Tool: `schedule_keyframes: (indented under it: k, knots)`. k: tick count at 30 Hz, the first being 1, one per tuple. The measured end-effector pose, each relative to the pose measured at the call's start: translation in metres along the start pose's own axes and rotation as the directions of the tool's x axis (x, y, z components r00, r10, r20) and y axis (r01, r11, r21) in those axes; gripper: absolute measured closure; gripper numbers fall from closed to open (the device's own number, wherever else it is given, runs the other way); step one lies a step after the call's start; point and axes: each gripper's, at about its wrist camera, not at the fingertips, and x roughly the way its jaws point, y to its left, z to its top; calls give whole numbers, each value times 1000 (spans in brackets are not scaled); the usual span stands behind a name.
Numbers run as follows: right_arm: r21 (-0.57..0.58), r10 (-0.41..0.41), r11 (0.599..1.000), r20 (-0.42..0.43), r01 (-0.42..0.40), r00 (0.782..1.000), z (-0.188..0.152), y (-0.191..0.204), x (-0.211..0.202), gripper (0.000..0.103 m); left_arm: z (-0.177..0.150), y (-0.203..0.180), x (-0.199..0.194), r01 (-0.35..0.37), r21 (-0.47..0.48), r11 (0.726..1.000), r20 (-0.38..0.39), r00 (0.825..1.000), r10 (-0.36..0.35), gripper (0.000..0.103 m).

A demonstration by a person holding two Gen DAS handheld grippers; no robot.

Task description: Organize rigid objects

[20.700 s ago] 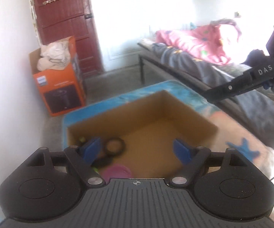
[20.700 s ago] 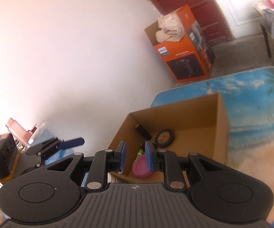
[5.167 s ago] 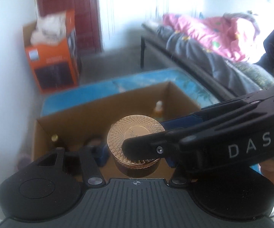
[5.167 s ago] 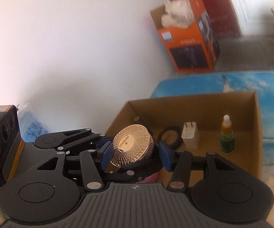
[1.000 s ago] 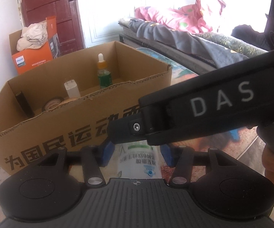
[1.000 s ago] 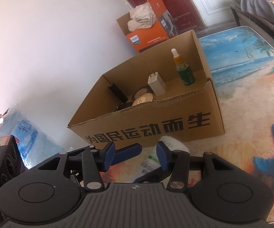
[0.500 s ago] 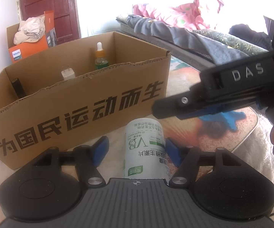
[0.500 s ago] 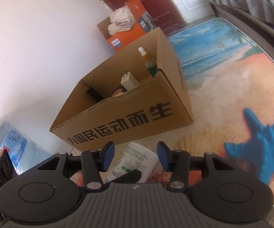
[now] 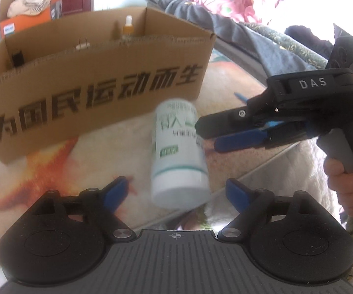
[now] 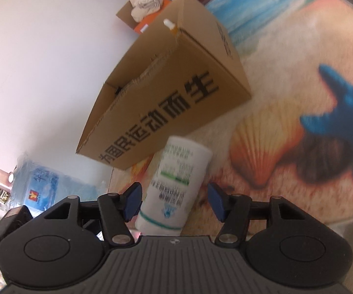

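Cardboard box (image 9: pixel 98 83), brown with bold black printed characters along its near wall, stands on the worktop (image 9: pixel 41 161) ahead of both tools. A white cylindrical plastic bottle with green label print (image 9: pixel 179 154) lies on its side on the worktop's seashell-and-starfish print, just short of the box's near wall and blurred in both views.

The left tool (image 9: pixel 176 193) has its blue-padded jaws spread wide, and they have just been opening; the bottle's capped end lies between the pads with clear gaps on both sides, so nothing is gripped. The right tool (image 10: pixel 175 203) also has its jaws apart and just been opening. From its own camera the bottle lies between its pads: the left pad is at or nearly at the bottle's side, the right pad clearly off it. In the left wrist view the right tool (image 9: pixel 215 134) reaches in from the right, its tips right beside the bottle's upper side, held by a hand (image 9: pixel 347 181).

Inside the box, beyond the bottle, an amber dropper bottle with a white tip (image 9: pixel 128 25) and a white plug adapter (image 9: pixel 83 45) peek over the rim.
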Motion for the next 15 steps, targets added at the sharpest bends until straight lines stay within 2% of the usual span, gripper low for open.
schedule_keyframes:
  k: [5,7,11,15]
  knots:
    - [40,20,999,-50,-18,999,-7,-4,12,41,-1,-2,8,-14,-20,1000,4,1000,15,36]
    - [49,31,998,-64,-28,997,-9,-4,17,41,-1,-5,11,-19,-8,1000,9,1000,19,49]
    - [49,56,997,-71,-53,996,-12,0,20,41,2,-7,5,-46,13,999,28,999,45,50]
    - [57,123,991,-39,-120,992,-8,5,11,40,10,-11,-8,-86,53,995,77,994,82,50]
